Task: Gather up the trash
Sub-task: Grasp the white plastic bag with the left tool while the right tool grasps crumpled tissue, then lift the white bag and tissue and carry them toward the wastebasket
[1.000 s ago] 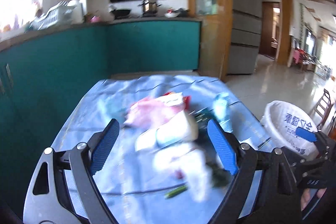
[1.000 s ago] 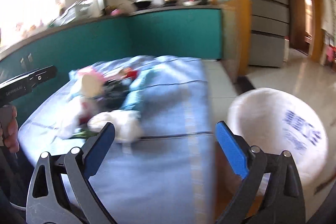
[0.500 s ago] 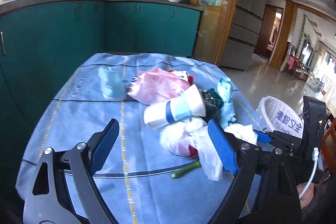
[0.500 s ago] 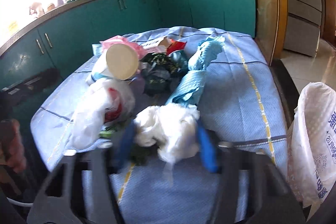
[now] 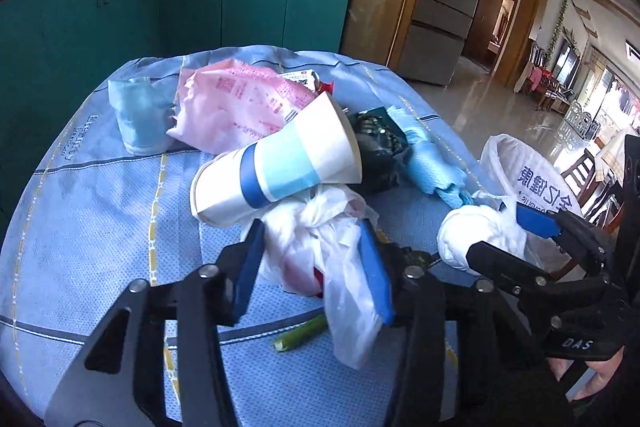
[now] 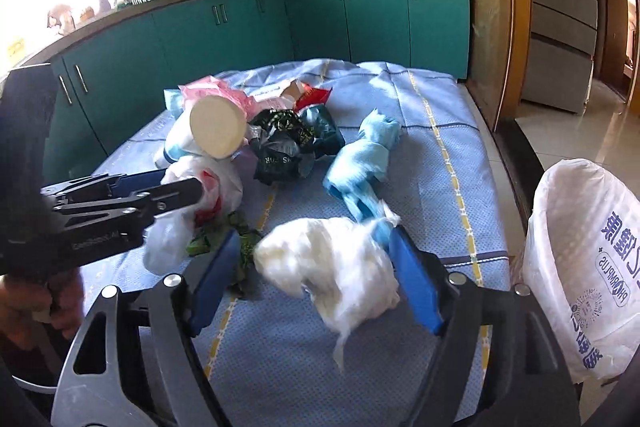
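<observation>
A heap of trash lies on the blue-clothed table (image 5: 100,227). My left gripper (image 5: 314,267) is closing, and its pads press both sides of a white plastic bag (image 5: 316,247) with something red inside. From the right wrist view, the left gripper (image 6: 192,187) pinches that bag (image 6: 224,183). My right gripper (image 6: 314,279) is opening around a white crumpled wad (image 6: 332,267); the left pad stands clear of it. A white and blue paper cup (image 5: 276,171) lies on its side just behind the bag.
Behind the cup lie a pink bag (image 5: 236,107), a pale blue cup (image 5: 138,115), a dark green wrapper (image 6: 288,143) and a blue crumpled roll (image 6: 364,163). A green stalk (image 5: 300,333) lies near the table's front. A bin lined with a white bag (image 6: 588,259) stands off the table's right edge.
The left gripper dropped onto the heap and its wide jaws closed around the white plastic bag. The right jaws, tight on the white wad half a second ago, have spread apart.
</observation>
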The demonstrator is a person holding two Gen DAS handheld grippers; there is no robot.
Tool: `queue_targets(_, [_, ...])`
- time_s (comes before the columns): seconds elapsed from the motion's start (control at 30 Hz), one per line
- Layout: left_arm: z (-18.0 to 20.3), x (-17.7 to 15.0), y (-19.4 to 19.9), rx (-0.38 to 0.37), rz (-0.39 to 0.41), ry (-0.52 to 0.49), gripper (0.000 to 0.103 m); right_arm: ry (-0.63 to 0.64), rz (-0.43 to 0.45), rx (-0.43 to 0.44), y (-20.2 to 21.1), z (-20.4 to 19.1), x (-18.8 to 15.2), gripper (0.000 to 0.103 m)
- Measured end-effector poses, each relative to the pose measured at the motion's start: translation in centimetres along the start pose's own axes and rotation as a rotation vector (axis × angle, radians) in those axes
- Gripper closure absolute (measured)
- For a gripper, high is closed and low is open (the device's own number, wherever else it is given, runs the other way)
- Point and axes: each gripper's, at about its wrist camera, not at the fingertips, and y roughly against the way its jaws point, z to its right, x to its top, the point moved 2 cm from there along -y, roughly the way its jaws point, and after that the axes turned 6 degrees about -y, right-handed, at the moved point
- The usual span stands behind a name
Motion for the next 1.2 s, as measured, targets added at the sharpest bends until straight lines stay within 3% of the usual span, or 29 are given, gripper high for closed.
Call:
queue_targets(0.07, [-0.3,-0.2,0.2,-0.004,-0.003,0.006,0.069,-0.007,-0.021,-0.022,-0.8,0.1,-0.1,0.027])
queue_targets(0.27, [-0.9,-0.7,1.6,-0.016,0.002,0.015,0.077,-0.021,-0.027,-0.044,-1.1,0.8,-0.7,0.028])
queue_targets(0.33, [-0.8,-1.0,2.4,-0.023,0.007,0.008,0.078,-0.017,-0.024,-0.033,-1.0,0.7,-0.7,0.043])
queue_targets(0.4, [-0.7,-1.1,3.3,-0.024,0.014,-0.001,0.078,-0.009,-0.020,-0.034,-0.6,0.5,-0.8,0.047])
queue_targets(0.8, [-0.4,-1.6,7.1,-0.018,0.036,-0.037,0.077,-0.014,0.037,0.023,3.2,-0.6,-1.6,0.049])
queue_targets(0.97, [-0.5,-1.7,7.0,-0.003,0.037,-0.046,0.064,-0.015,0.010,0.002,2.3,-0.6,-2.2,0.047])
queue_targets(1.2, [-0.6,-1.9,7.1,0.011,0.042,-0.047,0.048,-0.024,0.007,-0.020,2.1,-0.4,-2.6,0.036])
